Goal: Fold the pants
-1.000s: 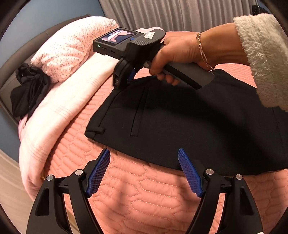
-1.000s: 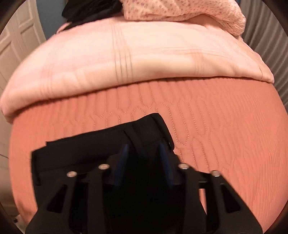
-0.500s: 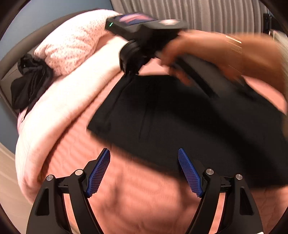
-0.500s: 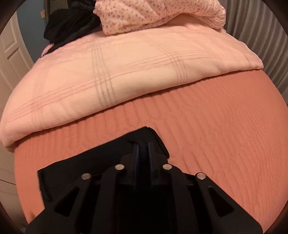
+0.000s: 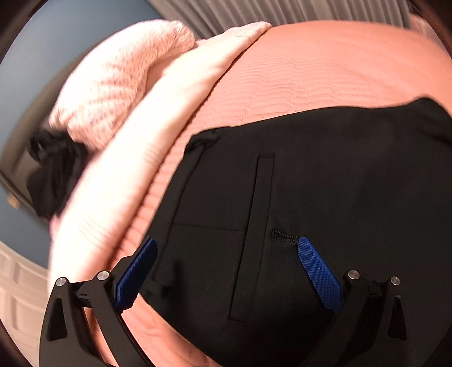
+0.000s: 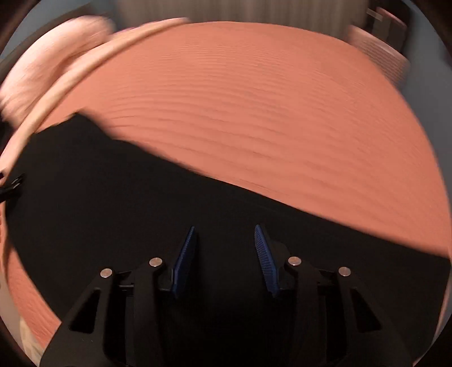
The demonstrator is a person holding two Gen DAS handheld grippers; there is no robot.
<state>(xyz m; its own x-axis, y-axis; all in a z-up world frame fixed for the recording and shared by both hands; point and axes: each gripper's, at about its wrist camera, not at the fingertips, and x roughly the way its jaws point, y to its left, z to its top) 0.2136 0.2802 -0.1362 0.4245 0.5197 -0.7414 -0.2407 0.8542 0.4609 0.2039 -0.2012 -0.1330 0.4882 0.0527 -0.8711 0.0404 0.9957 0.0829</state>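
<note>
Black pants [image 5: 325,180] lie flat on the salmon quilted bedspread [image 5: 325,65], waistband end toward the pink blanket. In the left wrist view my left gripper [image 5: 226,251] is open, low over the waistband and back pocket welt, its blue pads [image 5: 316,268] spread on either side. In the right wrist view my right gripper [image 6: 224,240] is open and empty over the middle of the pants [image 6: 113,214], with its blue pads [image 6: 265,254] apart. The view is motion-blurred.
A folded pale pink blanket [image 5: 135,158] and a flowered pink pillow [image 5: 113,84] lie at the head of the bed. A dark garment [image 5: 53,180] sits by the headboard. Grey curtains [image 5: 282,11] hang behind. Bare bedspread [image 6: 254,98] stretches beyond the pants.
My right gripper let go of the waistband corner, opened, and swung away over the pants' middle. My left gripper moved forward from the bedspread to over the waistband area.
</note>
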